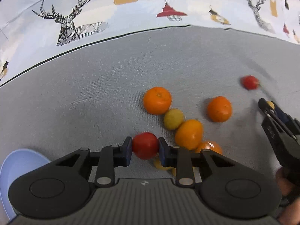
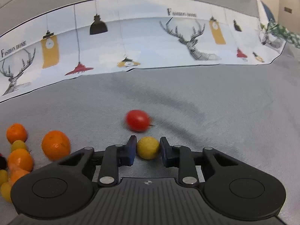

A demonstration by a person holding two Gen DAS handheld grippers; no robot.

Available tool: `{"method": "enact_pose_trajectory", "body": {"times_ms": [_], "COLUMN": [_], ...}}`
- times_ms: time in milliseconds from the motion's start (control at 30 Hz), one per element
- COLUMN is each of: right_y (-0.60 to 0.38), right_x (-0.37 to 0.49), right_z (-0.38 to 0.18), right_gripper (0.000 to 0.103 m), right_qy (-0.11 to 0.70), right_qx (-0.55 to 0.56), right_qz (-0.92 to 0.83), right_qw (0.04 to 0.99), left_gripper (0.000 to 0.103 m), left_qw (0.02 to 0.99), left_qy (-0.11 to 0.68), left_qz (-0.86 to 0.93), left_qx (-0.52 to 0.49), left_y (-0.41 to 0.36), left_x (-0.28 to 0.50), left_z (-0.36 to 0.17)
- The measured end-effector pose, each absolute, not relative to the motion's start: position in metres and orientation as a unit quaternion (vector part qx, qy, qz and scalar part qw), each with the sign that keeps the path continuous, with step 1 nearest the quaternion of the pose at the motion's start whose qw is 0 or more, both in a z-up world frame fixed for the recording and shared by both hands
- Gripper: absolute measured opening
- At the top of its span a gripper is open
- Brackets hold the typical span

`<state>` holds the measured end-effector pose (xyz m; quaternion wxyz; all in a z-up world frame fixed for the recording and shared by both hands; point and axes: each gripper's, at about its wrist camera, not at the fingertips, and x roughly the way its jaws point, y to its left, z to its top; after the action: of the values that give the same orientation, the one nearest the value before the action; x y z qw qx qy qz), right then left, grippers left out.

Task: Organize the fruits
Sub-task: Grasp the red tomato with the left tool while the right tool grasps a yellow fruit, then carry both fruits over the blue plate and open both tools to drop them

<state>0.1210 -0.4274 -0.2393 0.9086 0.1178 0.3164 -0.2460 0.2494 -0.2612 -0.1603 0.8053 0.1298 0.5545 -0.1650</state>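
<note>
Red tomato (image 1: 145,145) pinched between the left claw (image 1: 145,147) pads, near the tabletop's (image 1: 93,93) near edge, blue bowl (image 1: 20,166) at the near-left corner. Yellow fruit (image 2: 148,147) sitting between the right claw (image 2: 147,150) pads, contact on both sides unclear. Best lifted straight up, gently, clear of the neighbouring pile, then carried to the bowl. Counted in left view: two red tomatoes, four oranges (image 1: 157,100), some yellow fruits, part hidden.
</note>
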Motion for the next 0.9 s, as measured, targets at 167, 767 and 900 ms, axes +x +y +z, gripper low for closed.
{"method": "enact_pose_trajectory", "body": {"times_ms": [167,767,900], "right_y": [-0.436,-0.289,-0.246], "right_x": [0.105,-0.041,-0.061], "right_z": [-0.23,-0.097,-0.073], "right_gripper": [0.028,0.028,0.028], "right_qy": [0.294,0.296,0.303], "right_qx": [0.127,0.14,0.146], "right_qz": [-0.273,-0.074,-0.019], "right_qw": [0.907,0.942,0.942], "left_gripper": [0.033,0.033,0.033], "left_qw": [0.816,0.849,0.859], "left_qy": [0.536,0.511,0.499], "left_qz": [-0.168,-0.094,-0.084], "left_qx": [0.134,0.098,0.078], "left_y": [-0.244,-0.063,-0.026], "left_x": [0.211,0.05,0.021], "left_z": [-0.122,-0.036,-0.024]}}
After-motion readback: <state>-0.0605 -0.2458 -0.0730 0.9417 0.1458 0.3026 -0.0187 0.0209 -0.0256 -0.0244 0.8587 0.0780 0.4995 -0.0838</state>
